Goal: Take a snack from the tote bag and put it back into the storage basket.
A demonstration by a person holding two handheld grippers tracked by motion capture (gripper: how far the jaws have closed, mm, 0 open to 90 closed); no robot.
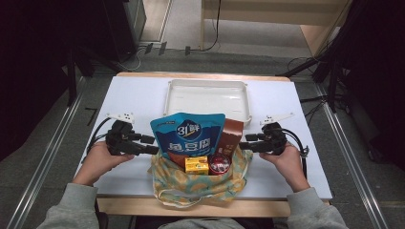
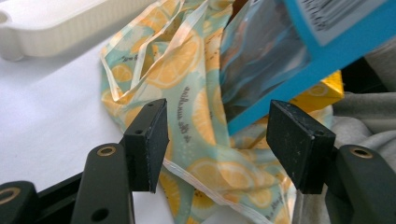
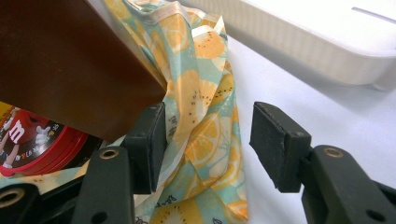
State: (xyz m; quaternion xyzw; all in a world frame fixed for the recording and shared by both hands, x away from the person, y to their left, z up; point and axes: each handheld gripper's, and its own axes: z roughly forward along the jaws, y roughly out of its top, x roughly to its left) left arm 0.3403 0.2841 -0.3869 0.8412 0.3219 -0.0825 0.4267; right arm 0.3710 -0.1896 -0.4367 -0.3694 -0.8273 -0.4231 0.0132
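1. Two grippers are under my control: the left gripper [image 1: 152,144] and the right gripper [image 1: 244,142], both with jaws apart, gripping nothing.
2. Between them lies the lemon-print fabric bag [image 1: 196,183], rim slack beside each gripper.
3. Inside it stand a blue foil pouch [image 1: 187,136], brown carton [image 1: 230,137], yellow box [image 1: 197,164] and red tin [image 1: 219,163].

Lemon-print bag [image 3: 205,140] is seen between parted jaws of right gripper [image 3: 208,140], unclamped; brown box [image 3: 70,60] at left, white tray [image 3: 327,42] beyond.
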